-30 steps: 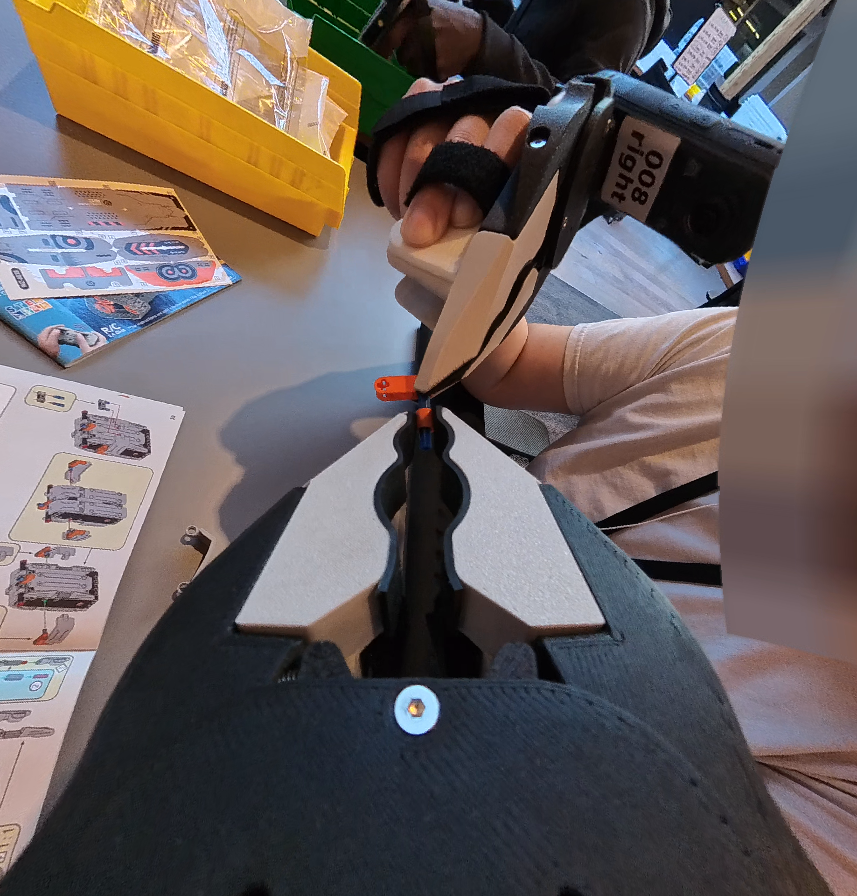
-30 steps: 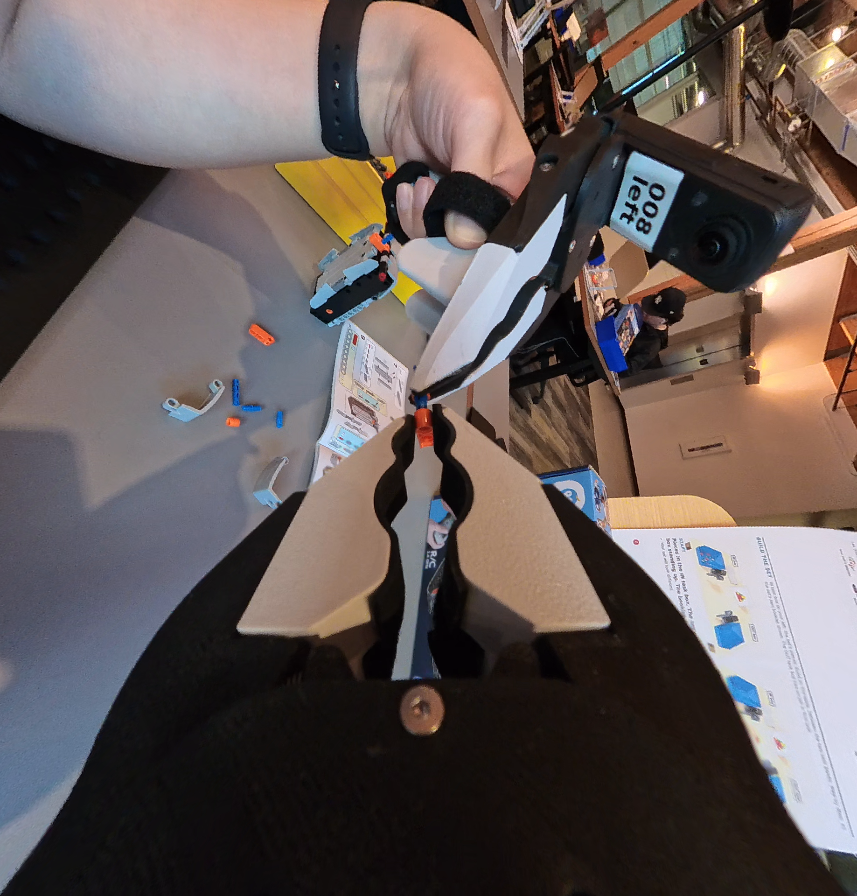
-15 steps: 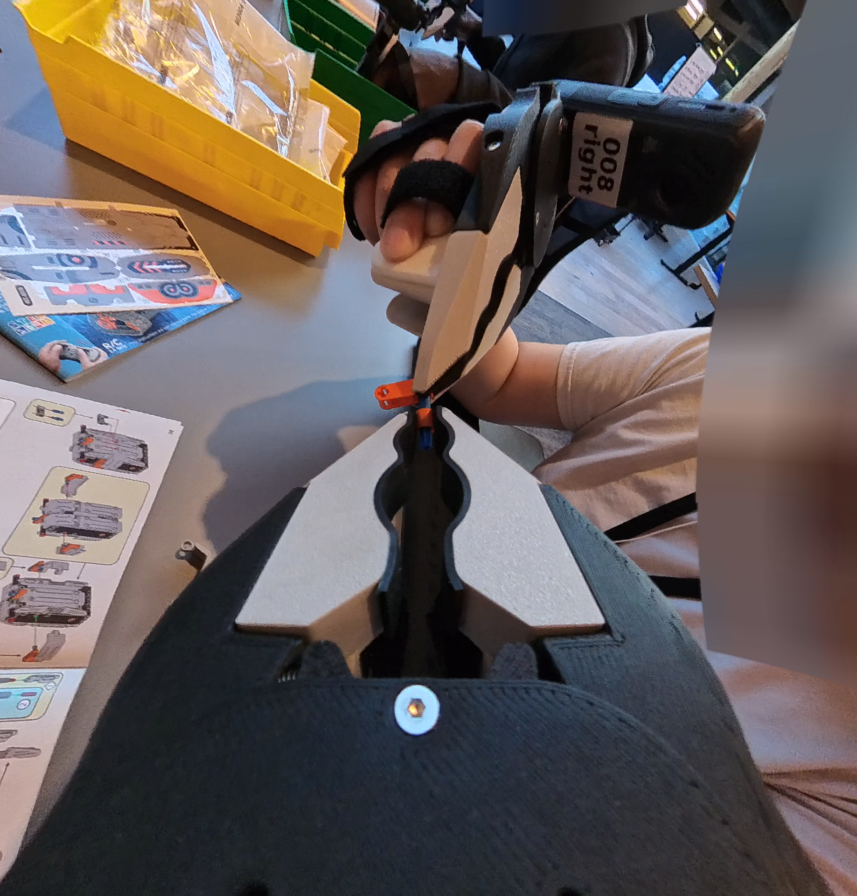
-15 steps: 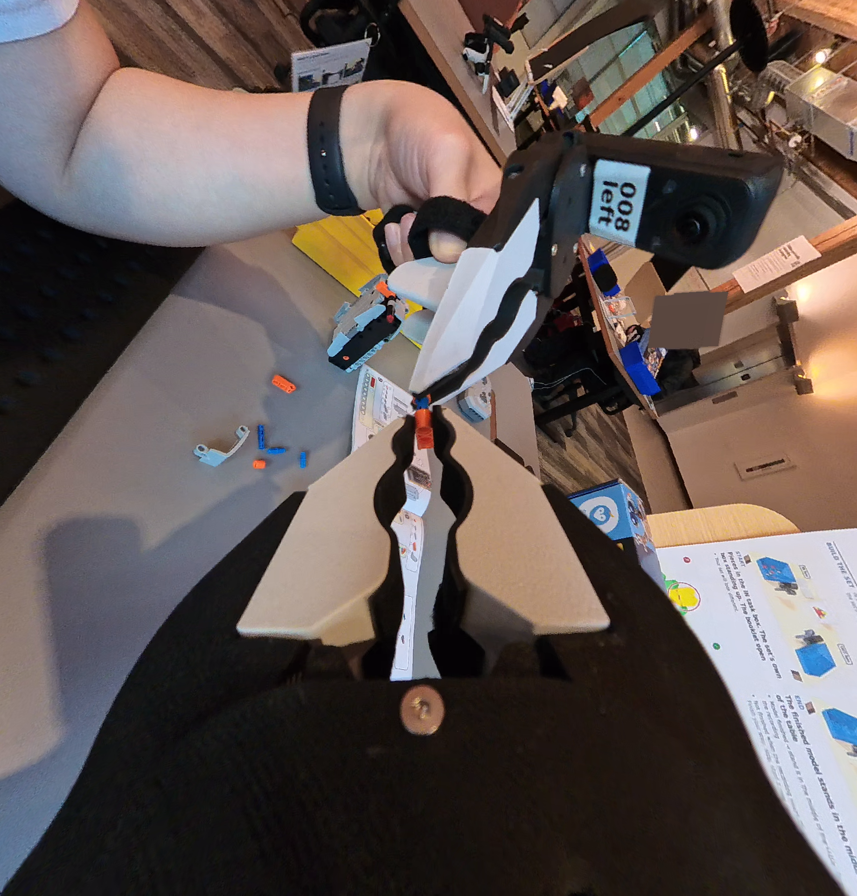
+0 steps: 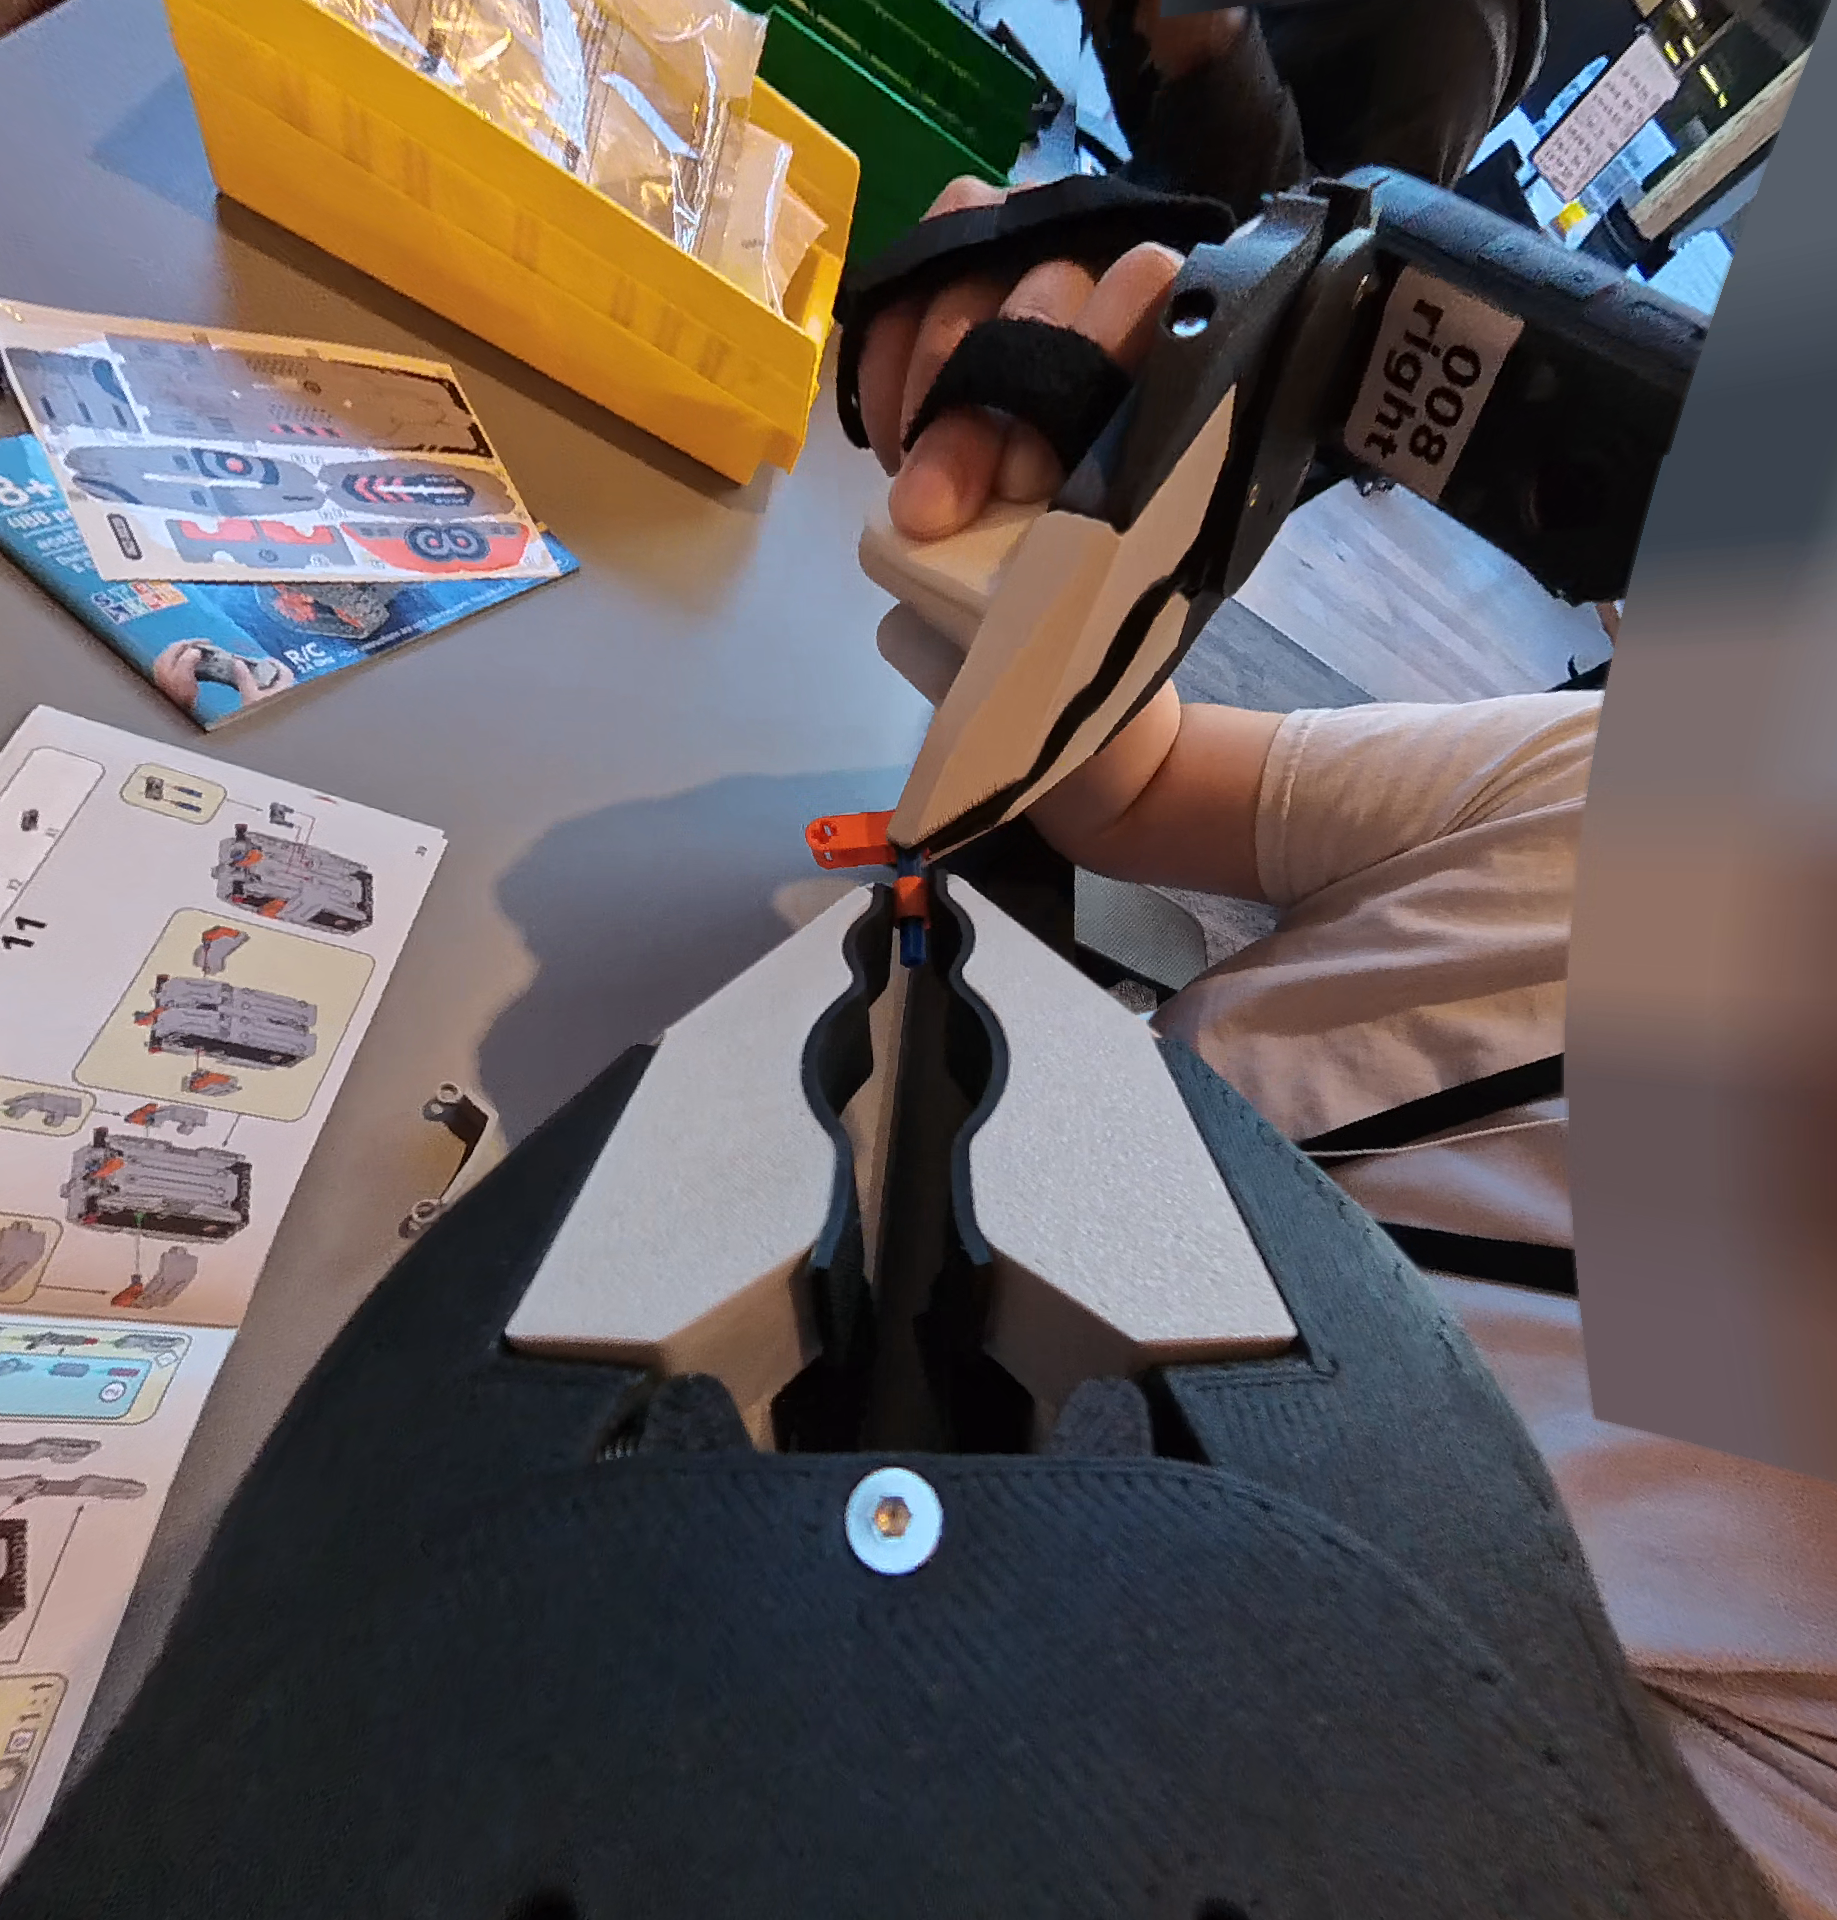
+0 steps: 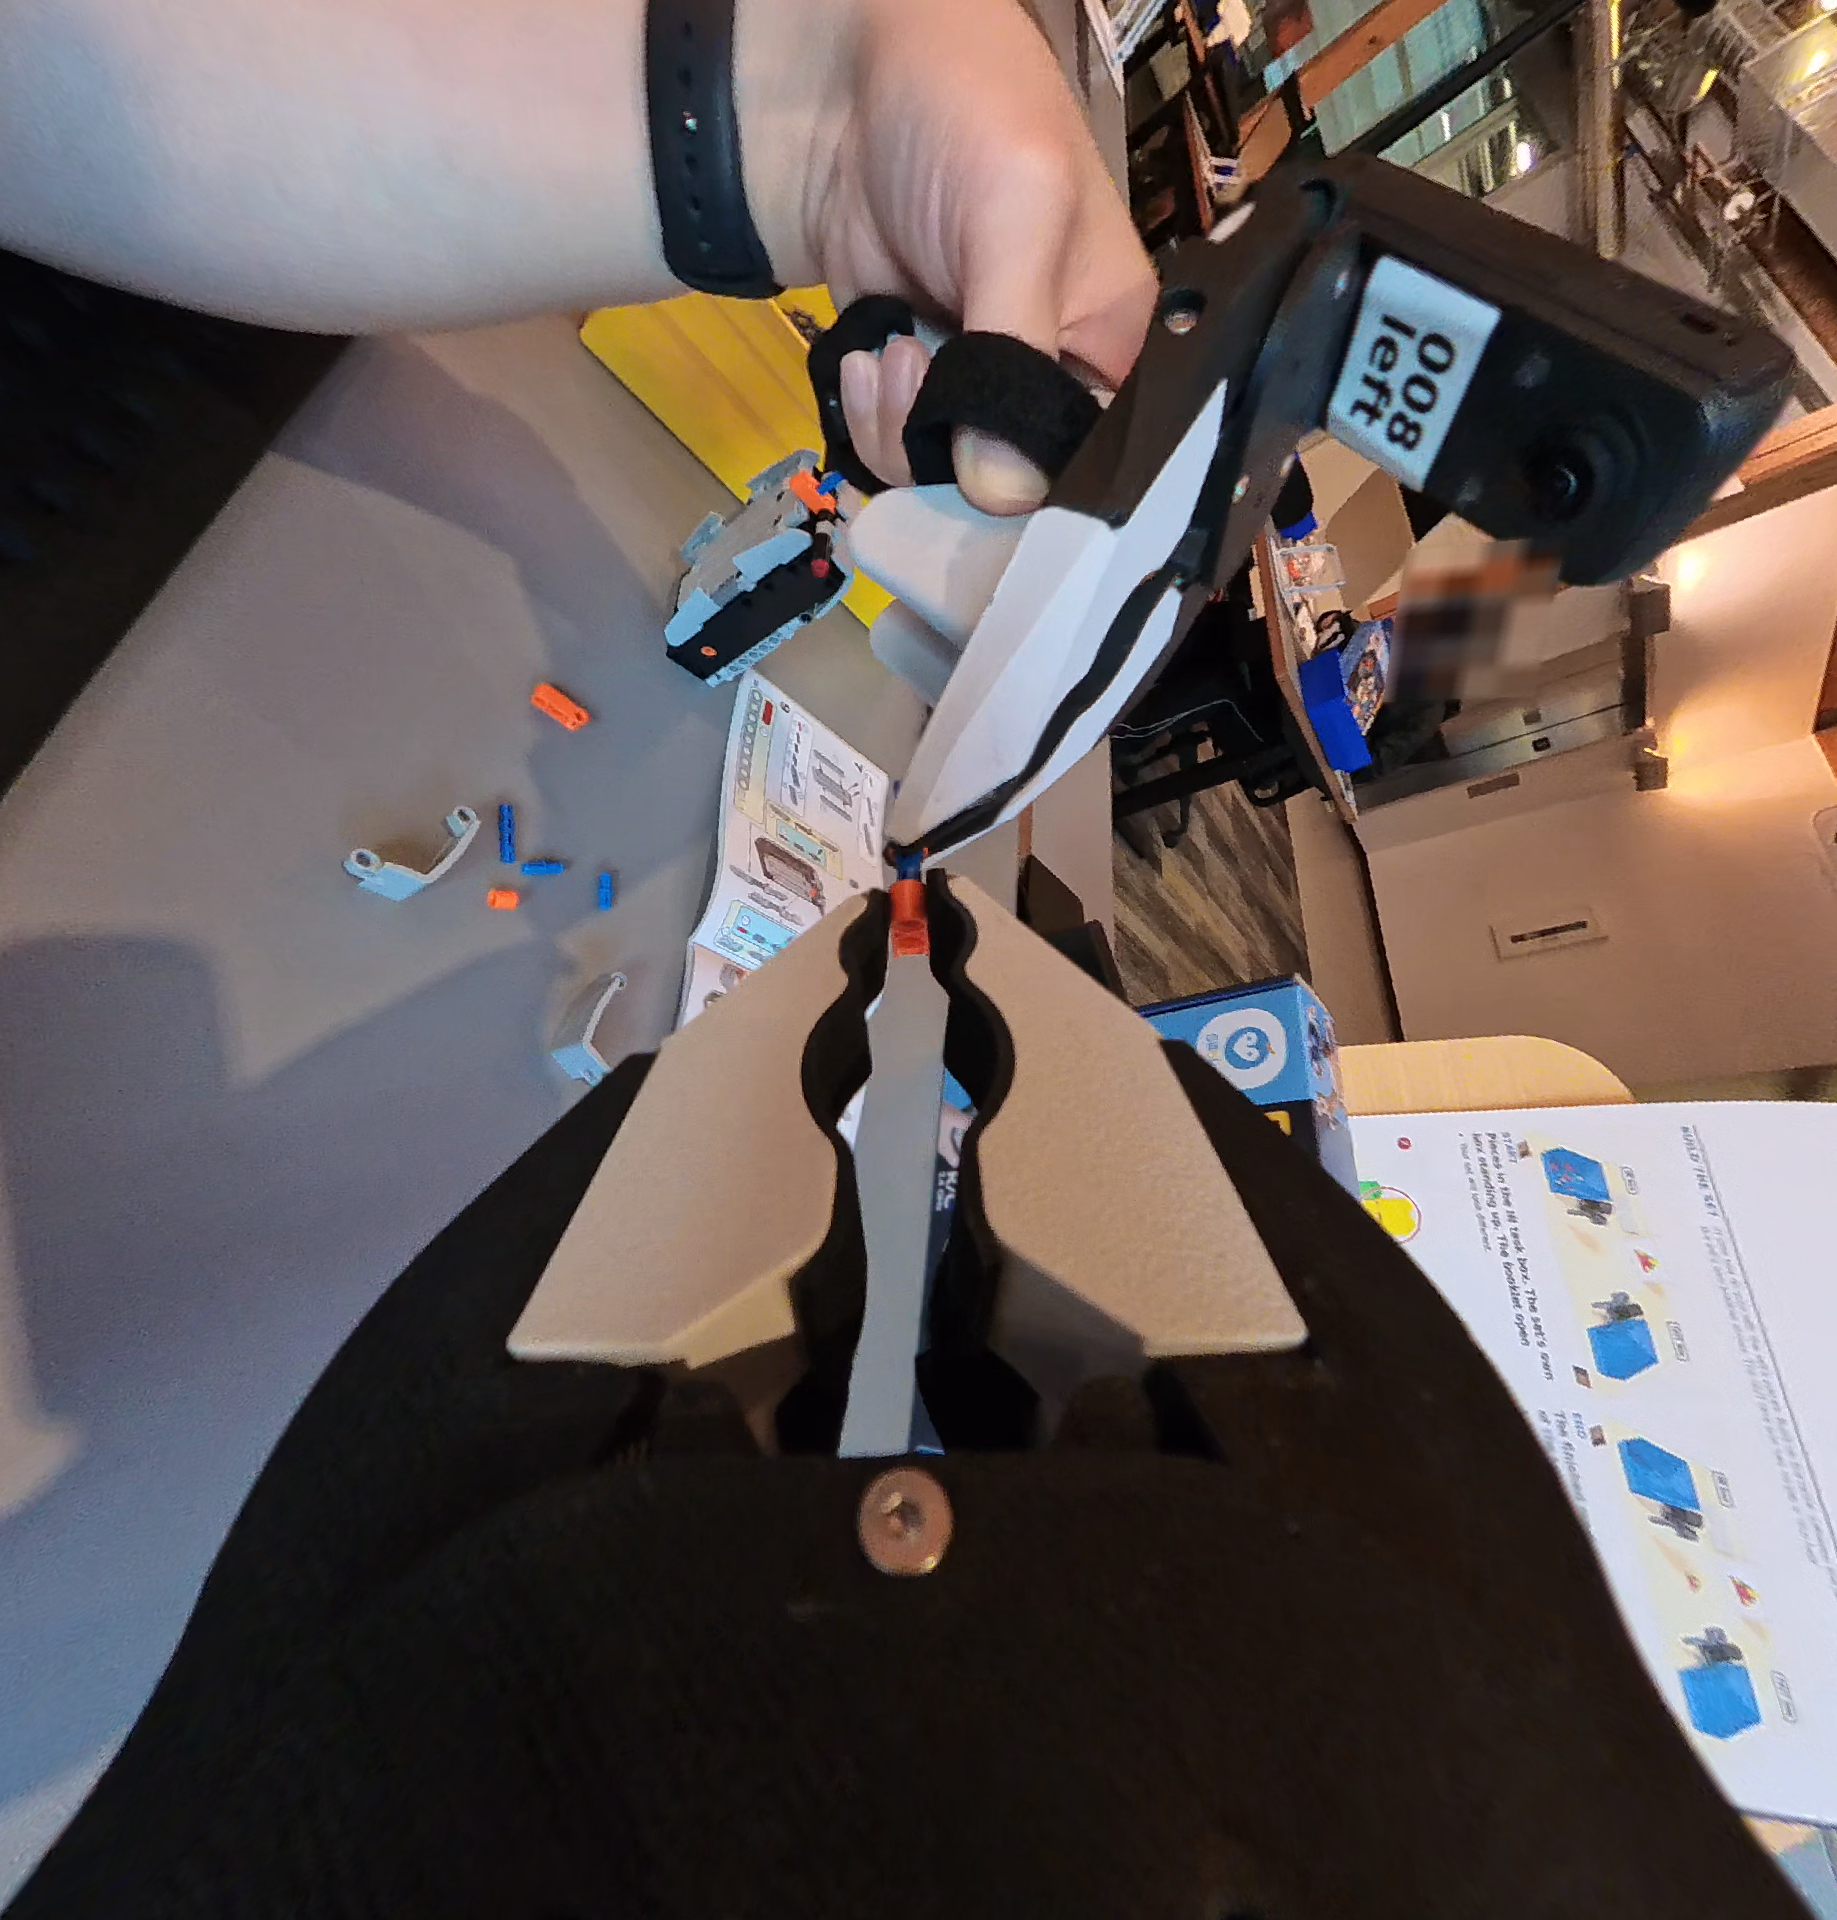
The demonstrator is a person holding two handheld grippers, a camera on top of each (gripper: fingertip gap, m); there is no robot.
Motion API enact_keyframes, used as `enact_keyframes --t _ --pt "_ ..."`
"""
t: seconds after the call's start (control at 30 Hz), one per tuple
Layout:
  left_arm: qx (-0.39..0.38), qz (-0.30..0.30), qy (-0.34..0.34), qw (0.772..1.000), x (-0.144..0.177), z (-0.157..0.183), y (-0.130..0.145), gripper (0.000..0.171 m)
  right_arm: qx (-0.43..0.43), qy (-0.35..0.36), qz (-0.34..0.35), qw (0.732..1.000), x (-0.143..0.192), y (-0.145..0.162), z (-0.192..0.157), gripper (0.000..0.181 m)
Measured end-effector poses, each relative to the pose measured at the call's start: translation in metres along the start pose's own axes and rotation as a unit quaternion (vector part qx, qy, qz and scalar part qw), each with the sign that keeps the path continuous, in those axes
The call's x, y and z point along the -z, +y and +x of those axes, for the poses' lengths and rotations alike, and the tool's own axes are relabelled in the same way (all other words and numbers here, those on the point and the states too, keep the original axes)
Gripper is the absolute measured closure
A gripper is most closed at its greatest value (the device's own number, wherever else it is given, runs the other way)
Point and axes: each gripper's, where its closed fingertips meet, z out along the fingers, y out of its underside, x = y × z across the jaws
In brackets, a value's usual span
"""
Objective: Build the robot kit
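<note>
My left gripper [image 5: 909,891] is shut on a small blue pin with an orange collar [image 5: 909,920]. My right gripper [image 6: 906,896] is shut on a small orange connector [image 6: 906,923]. Both are held in the air above a grey table [image 5: 602,665], tip to tip, and the two small pieces meet between the tips. In the left wrist view the right gripper [image 5: 916,836] comes in from the upper right, and its orange connector [image 5: 846,840] sticks out to the left. In the right wrist view the left gripper [image 6: 909,847] comes in from the upper right with the blue pin [image 6: 903,858] at its tip.
A yellow bin [image 5: 540,270] of plastic bags, a green bin [image 5: 893,94], an open instruction booklet [image 5: 166,1039] and a sticker sheet [image 5: 270,488] lie on the table. A part-built model [image 6: 758,582], loose blue and orange pins [image 6: 540,864], grey curved parts [image 6: 415,862] and a white sheet [image 6: 1620,1351] are nearby. My two grippers' fingertips are within a few centimetres of each other.
Both grippers have stayed shut and tip to tip on their small pieces. They have tilted and shifted a little together above the table.
</note>
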Motion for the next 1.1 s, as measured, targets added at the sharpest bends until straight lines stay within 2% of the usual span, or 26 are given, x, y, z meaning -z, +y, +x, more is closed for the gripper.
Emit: enact_keyframes --t 0.27,0.47,0.67,0.87,1.1 --pt "-0.014 -0.019 -0.007 1.000 -0.002 -0.001 0.006 0.166 -0.028 -0.024 0.018 0.999 -0.003 0.000 -0.005 0.175" --pt "-0.018 -0.015 0.016 1.000 -0.003 0.006 0.005 0.166 -0.047 -0.032 0.053 0.997 0.002 -0.006 -0.004 0.175" --pt "0.000 -0.015 0.022 1.000 -0.003 0.003 0.006 0.166 -0.024 -0.027 0.037 0.999 0.000 -0.003 -0.005 0.175" --pt "0.018 -0.019 0.014 1.000 -0.006 -0.008 0.008 0.166 0.020 -0.013 -0.022 0.999 -0.005 0.007 -0.007 0.175" --pt "0.032 -0.014 0.022 0.999 -0.008 -0.013 0.006 0.166 0.003 -0.017 -0.018 1.000 -0.006 0.014 -0.006 0.175"
